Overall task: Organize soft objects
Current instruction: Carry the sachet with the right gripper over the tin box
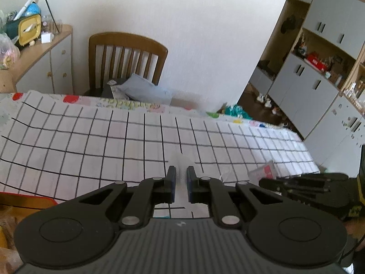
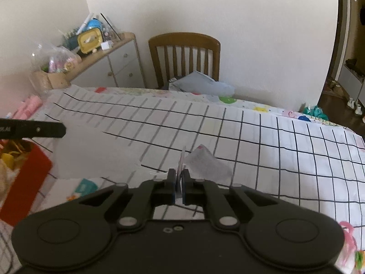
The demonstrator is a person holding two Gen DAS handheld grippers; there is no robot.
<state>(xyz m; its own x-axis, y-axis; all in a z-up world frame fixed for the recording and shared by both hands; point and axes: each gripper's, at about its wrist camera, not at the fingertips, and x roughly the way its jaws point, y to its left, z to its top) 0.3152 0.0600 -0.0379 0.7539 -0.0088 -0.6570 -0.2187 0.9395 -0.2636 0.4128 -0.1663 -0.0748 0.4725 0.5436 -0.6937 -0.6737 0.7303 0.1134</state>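
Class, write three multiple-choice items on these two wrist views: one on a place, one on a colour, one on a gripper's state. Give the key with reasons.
1. Where is the wooden chair?
A. behind the table's far edge
B. on the table
C. beside the cupboards

2. What colour are the lines on the grid cloth?
A. red
B. black
C. green

3. How is the right gripper?
A. wide open
B. shut on a thin clear plastic bag
C. out of view

Key: A, its backrest rises beyond the table; B, the lines are dark; B, the jaws pinch the bag's edge.
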